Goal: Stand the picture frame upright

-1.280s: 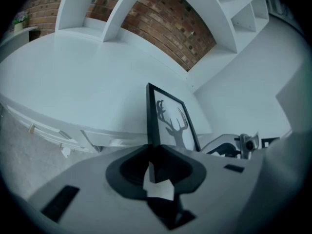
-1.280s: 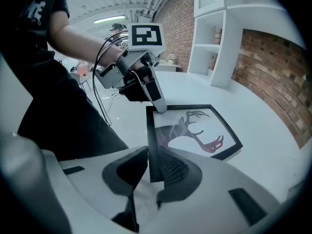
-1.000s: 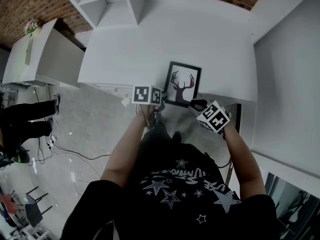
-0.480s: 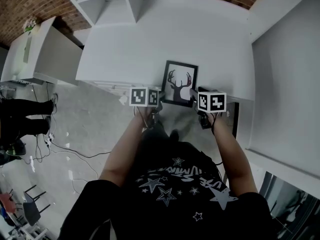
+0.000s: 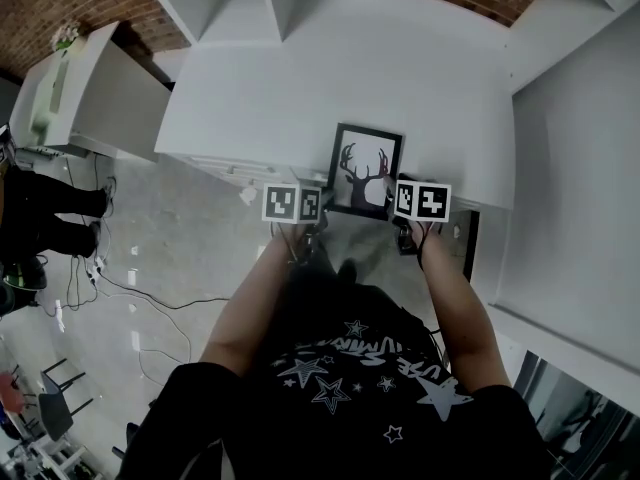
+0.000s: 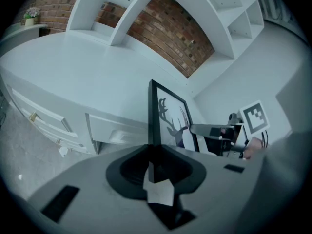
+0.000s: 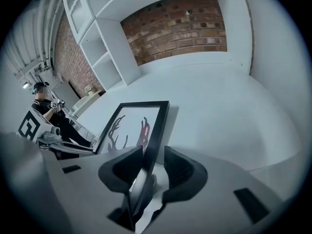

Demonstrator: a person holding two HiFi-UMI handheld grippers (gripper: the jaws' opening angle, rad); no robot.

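Picture frame was noted at lower centre of the head view, at the near edge of the white desk, with the deer print faced toward the camera. Long axis was seen running up the picture, away from the person, with the top rail farther off and the bottom rail nearer the desk edge. Frame was judged tipped back rather than fully upright, since it was shown leaning away in the right gripper view. Whether the bottom rail rested on the desk could not be told.

Left gripper was found clamped on the frame's left rail, low down. In its own view the rail was seen rising straight out from between the closed pads.

Right gripper was set over the right rail at a matching height. Its jaws had just been closing with the rail between them. A gap was seen between the rail and the right-hand pad, so no grip was counted there yet.

Frame was thus bracketed, with one gripper at each side rail and neither nearer than the other. Coming move was judged to turn on that pairing: right jaws to be shut on the rail, then the top to be swung up about the bottom rail.
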